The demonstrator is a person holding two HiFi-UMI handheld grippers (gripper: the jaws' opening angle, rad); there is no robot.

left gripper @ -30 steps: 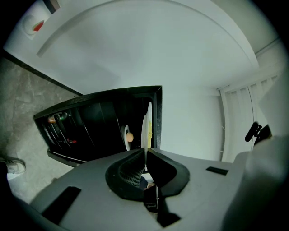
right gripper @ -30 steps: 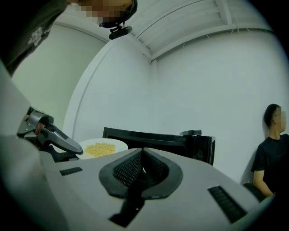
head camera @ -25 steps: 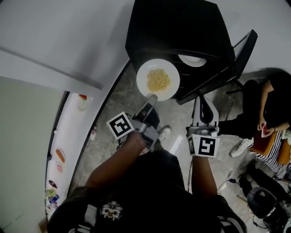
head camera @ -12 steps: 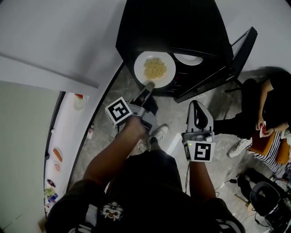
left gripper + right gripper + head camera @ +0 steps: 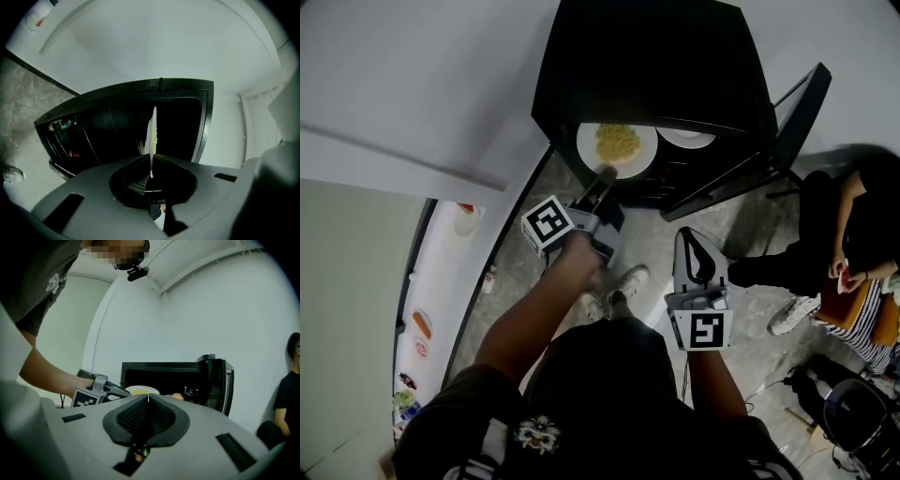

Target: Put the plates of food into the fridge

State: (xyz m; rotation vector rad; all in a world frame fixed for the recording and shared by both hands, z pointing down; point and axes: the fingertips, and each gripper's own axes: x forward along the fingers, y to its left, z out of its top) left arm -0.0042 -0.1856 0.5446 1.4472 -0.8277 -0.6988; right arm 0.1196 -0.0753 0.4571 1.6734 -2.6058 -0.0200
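A white plate of yellow noodles point(image 5: 617, 146) is pinched at its near rim by my left gripper point(image 5: 605, 175), which is shut on it. The plate's far half lies inside the mouth of the black fridge point(image 5: 652, 56). In the left gripper view the plate point(image 5: 153, 133) shows edge-on, rising from the shut jaws before the fridge's dark interior point(image 5: 122, 126). A second white plate point(image 5: 688, 139) rests on a wire shelf inside. My right gripper point(image 5: 692, 246) hangs lower right, shut and empty; its own view shows the noodle plate point(image 5: 142, 390) and the left gripper point(image 5: 96, 389).
The fridge door point(image 5: 795, 111) stands open to the right. A seated person point(image 5: 853, 234) is at the far right, with bags and cables point(image 5: 848, 412) on the floor below. A white door shelf with small items point(image 5: 422, 323) runs along the left. My shoe point(image 5: 626, 279) is below the fridge.
The left gripper has carried the noodle plate up the picture, from in front of the fridge into its opening. The right gripper has drifted left and down in the head view.
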